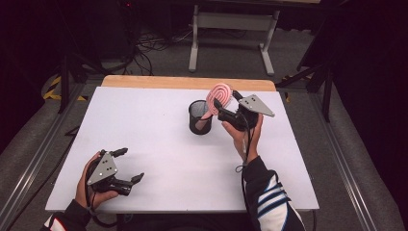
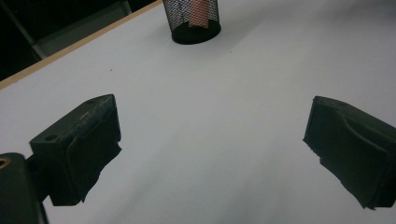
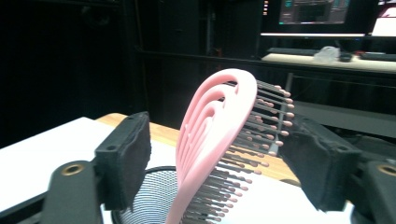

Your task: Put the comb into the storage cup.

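The left gripper (image 1: 129, 165) rests low on the white table (image 1: 159, 144), jaws wide, empty – the pink hairbrush (image 1: 217, 97) stands handle-down in the black mesh cup (image 1: 199, 117), head tilted up-right – the right gripper (image 3: 219, 158) straddles it, jaws apart, not touching

— What is the white table (image 1: 159, 144) standing on?

— A grey carpet floor (image 1: 226, 57). The table has a wooden edge (image 1: 187, 83) at its far side.

— What is behind the table?

— A grey metal stand (image 1: 233, 21) with two legs. Left of it, black cables (image 1: 149, 45) lie on the floor. Yellow and black tape (image 1: 53, 89) is near the table's far left corner.

— Is the room bright?

— No, it is dark all around the table. Far behind it, screens (image 3: 313, 10) glow above a long desk (image 3: 327, 60).
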`<control>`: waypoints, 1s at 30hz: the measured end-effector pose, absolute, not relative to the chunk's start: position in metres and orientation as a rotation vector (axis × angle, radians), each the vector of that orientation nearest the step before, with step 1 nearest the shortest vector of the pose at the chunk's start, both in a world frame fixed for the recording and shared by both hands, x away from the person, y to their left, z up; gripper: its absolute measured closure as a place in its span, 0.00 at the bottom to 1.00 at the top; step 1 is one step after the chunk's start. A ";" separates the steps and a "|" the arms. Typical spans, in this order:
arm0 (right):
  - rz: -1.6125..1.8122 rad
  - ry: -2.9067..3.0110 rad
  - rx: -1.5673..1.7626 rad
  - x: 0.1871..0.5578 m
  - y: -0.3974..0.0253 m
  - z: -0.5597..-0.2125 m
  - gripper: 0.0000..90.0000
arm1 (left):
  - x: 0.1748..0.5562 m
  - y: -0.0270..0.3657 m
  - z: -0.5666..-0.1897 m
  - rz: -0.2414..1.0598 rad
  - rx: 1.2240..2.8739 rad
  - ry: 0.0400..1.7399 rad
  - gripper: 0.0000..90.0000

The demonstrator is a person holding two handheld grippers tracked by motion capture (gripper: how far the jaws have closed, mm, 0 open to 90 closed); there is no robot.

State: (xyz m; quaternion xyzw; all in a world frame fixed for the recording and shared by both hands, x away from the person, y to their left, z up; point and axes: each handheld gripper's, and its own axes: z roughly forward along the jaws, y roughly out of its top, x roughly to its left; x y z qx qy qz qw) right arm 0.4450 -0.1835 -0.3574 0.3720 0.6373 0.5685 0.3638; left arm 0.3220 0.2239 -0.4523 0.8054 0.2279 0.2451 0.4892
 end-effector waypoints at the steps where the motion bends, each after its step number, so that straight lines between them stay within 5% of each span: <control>1: 1.461 1.638 0.957 0.445 -0.183 -0.358 0.26 | 0.322 0.224 -0.452 0.596 1.958 0.554 0.05; 30: 1.362 1.655 0.928 0.447 -0.172 -0.358 0.02 | 0.322 0.224 -0.452 0.595 1.959 0.551 0.05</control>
